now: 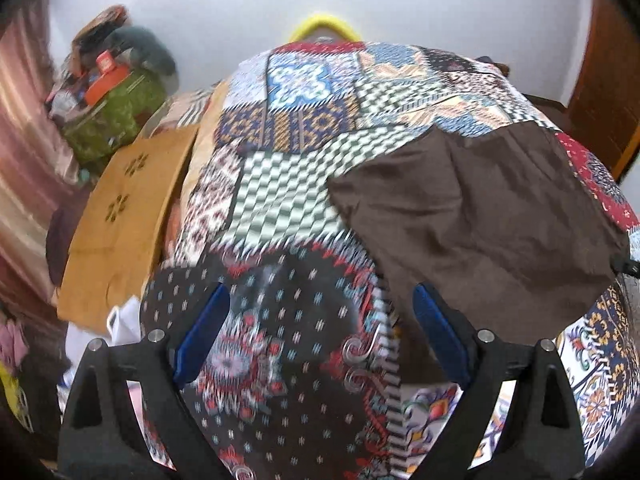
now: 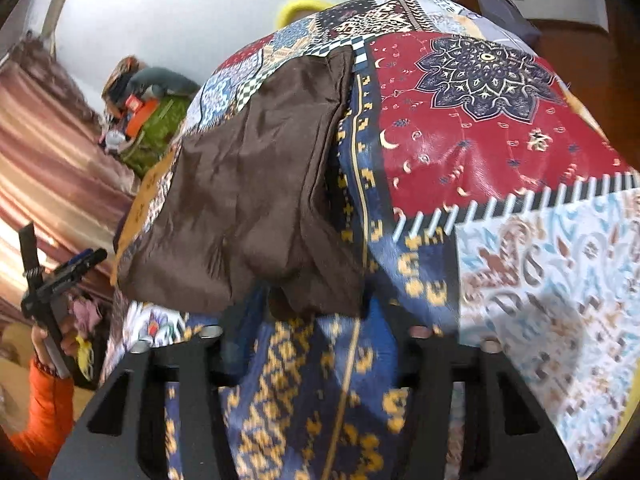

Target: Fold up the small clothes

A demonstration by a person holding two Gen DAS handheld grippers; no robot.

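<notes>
A small brown garment [image 1: 472,208] lies flat on a patchwork bedcover [image 1: 304,128]. My left gripper [image 1: 320,332] is open, its blue-padded fingers [image 1: 204,332] spread wide over the cover, left of the garment's near corner and not touching it. In the right wrist view the same brown garment [image 2: 256,204] lies just ahead, its near hem draped over where my right gripper [image 2: 316,320] fingertips are. The fingertips are hidden under the cloth. The left gripper [image 2: 60,272] also shows at the far left, held in a hand.
A tan cloth with flower marks [image 1: 124,216] lies at the bed's left side. A green bag stuffed with items [image 1: 112,120] stands beyond it. A pink curtain [image 1: 24,152] hangs at left. A yellow object [image 1: 324,26] sits at the bed's far edge. A wooden door [image 1: 608,92] is at right.
</notes>
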